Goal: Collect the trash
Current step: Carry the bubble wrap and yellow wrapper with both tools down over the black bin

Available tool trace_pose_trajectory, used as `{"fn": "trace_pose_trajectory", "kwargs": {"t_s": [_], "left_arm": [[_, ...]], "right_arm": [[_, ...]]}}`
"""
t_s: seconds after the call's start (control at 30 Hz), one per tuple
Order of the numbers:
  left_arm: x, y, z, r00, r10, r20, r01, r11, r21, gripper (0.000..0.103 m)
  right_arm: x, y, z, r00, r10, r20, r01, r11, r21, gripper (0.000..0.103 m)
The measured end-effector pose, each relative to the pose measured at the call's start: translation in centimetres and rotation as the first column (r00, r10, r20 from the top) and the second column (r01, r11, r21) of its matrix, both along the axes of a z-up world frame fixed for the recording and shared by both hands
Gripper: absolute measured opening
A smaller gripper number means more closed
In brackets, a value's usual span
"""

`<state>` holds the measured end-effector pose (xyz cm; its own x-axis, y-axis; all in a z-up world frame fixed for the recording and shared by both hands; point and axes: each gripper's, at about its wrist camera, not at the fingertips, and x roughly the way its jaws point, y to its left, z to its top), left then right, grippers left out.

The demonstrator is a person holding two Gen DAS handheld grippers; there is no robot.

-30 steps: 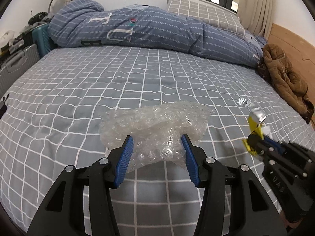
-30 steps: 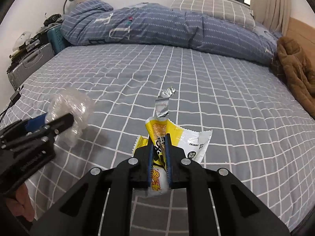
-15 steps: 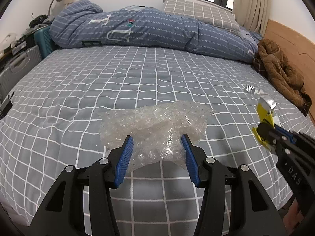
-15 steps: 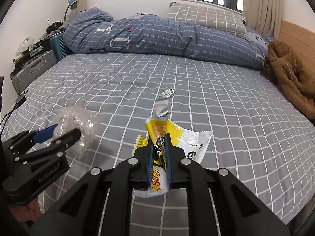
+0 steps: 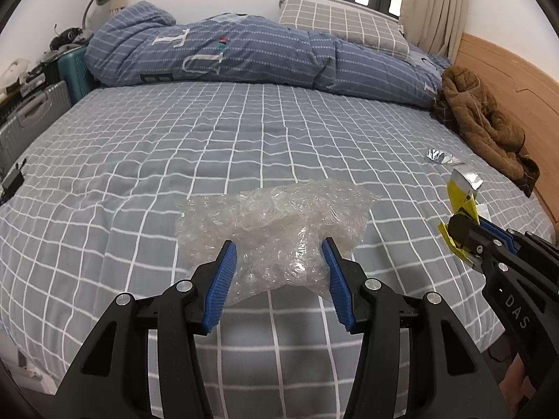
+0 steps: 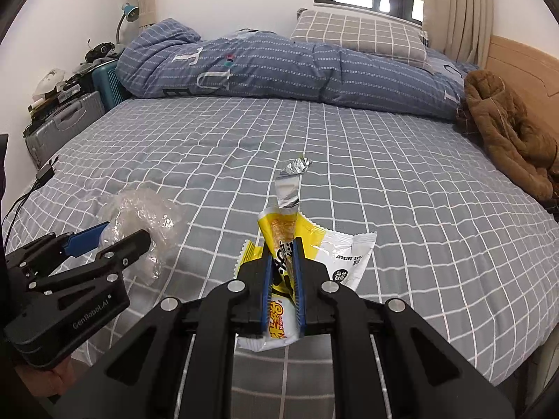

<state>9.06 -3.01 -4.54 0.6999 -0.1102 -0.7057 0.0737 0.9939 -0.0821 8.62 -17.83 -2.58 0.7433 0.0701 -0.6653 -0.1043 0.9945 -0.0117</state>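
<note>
My left gripper [image 5: 278,244] is shut on a crumpled wad of clear bubble wrap [image 5: 279,209], held just above the grey checked bed sheet [image 5: 244,139]. My right gripper [image 6: 283,244] is shut on a yellow and white snack wrapper [image 6: 349,248] with a torn silver top. In the left wrist view the right gripper [image 5: 454,225] shows at the right edge with the wrapper [image 5: 461,192]. The right wrist view has the left gripper [image 6: 125,232] and bubble wrap [image 6: 146,209] at lower left. A small silver foil scrap [image 6: 297,167] [image 5: 438,156] lies on the sheet beyond the wrapper.
A rolled blue duvet [image 5: 244,56] and a checked pillow [image 5: 342,24] lie across the far end of the bed. A brown coat [image 5: 482,122] is piled by the wooden headboard [image 5: 506,70] on the right. Suitcases [image 6: 63,125] stand at the left, and a charger with cable [image 6: 45,174] sits on the bed's edge.
Both grippers have drawn back from the bed together and risen slightly, each keeping its grip. The foil scrap stays on the sheet and now looks farther away.
</note>
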Motion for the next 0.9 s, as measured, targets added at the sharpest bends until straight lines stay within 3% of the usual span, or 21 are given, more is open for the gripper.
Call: {"fn": "trace_pose_trajectory", "kwargs": {"t_s": [0.9], "left_arm": [[-9.5, -0.2, -0.9, 0.999, -0.034, -0.039, 0.034, 0.999, 0.0, 0.05]], "right_arm": [[-9.5, -0.1, -0.7, 0.999, 0.009, -0.04, -0.007, 0.999, 0.034, 0.01]]}}
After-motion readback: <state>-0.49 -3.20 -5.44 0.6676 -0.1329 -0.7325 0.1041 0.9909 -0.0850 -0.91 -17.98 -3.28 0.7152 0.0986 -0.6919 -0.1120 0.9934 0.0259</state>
